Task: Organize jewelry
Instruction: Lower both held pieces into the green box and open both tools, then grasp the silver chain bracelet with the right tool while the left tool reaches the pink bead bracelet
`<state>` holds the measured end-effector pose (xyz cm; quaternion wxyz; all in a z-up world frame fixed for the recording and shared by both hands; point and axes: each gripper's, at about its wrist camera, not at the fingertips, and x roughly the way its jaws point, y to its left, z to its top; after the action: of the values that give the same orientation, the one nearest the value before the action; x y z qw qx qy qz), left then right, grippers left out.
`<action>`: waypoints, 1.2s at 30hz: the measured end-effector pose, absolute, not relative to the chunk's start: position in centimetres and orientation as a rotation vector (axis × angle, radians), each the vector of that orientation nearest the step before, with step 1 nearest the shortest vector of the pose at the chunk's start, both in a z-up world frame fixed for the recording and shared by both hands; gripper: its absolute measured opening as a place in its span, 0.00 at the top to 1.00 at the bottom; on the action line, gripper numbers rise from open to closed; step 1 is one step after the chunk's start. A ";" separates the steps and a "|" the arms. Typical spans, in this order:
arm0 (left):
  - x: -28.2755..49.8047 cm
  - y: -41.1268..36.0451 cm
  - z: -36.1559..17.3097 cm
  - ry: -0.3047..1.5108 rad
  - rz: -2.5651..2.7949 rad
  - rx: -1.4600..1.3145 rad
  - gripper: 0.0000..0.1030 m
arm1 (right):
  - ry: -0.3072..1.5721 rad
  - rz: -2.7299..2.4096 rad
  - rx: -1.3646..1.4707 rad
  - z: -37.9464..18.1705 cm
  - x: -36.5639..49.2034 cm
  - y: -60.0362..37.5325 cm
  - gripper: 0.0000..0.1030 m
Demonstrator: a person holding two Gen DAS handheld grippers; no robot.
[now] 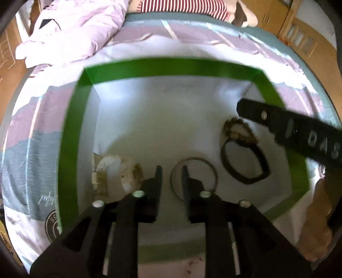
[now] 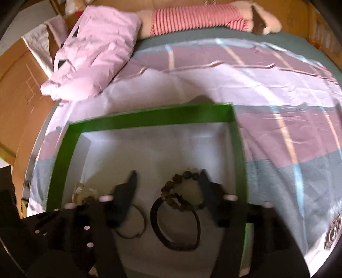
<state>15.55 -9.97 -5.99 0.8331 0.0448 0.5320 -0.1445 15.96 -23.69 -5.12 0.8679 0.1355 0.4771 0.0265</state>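
A green-rimmed box (image 1: 171, 66) with a white floor lies on a bed; it also shows in the right wrist view (image 2: 149, 119). Inside lie a thin ring bracelet (image 1: 206, 164), a black band (image 1: 245, 162), a brown beaded bracelet (image 1: 237, 130) and a pale bangle (image 1: 119, 171). My left gripper (image 1: 171, 171) is open and empty, its right finger over the thin ring. My right gripper (image 2: 168, 174) is open and empty above the beaded bracelet (image 2: 173, 192) and black band (image 2: 175, 226). The thin ring (image 2: 136, 224) lies left of them.
The striped bedsheet (image 2: 277, 107) surrounds the box. A crumpled pink pillow (image 2: 96, 49) lies at the far left, a red-striped plush toy (image 2: 203, 19) along the far edge. Cardboard boxes (image 2: 19, 85) stand beside the bed at left.
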 end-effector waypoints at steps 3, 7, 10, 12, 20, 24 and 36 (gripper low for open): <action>14.3 -9.3 -3.4 1.068 -0.294 0.067 0.33 | 0.976 0.064 0.282 -3.5 14.6 -24.0 0.37; 12.2 -7.9 -0.3 1.034 -0.337 0.009 0.14 | 0.945 0.077 0.326 -0.9 11.8 -25.0 0.27; 9.2 -6.8 1.1 1.009 -0.347 0.044 0.05 | 0.923 0.103 0.335 0.2 8.8 -25.0 0.15; 6.5 -5.8 1.1 0.974 -0.345 0.092 0.02 | 0.948 0.142 0.314 0.2 7.0 -24.4 0.14; 1.5 -0.8 -3.6 1.114 -0.312 0.010 0.02 | 1.117 0.210 0.282 -5.7 -0.8 -23.8 0.15; 1.1 0.5 -5.0 1.157 -0.331 -0.056 0.02 | 1.231 0.214 0.419 -8.5 -1.0 -24.9 0.15; 1.4 -1.2 -7.4 1.237 -0.407 -0.056 0.27 | 1.300 0.232 0.478 -9.4 -0.6 -25.6 0.32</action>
<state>1.44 -1.21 -7.38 0.7950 -0.0259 0.5756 -0.1895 -0.61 -25.60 -9.41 0.7634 0.2201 0.5979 0.1067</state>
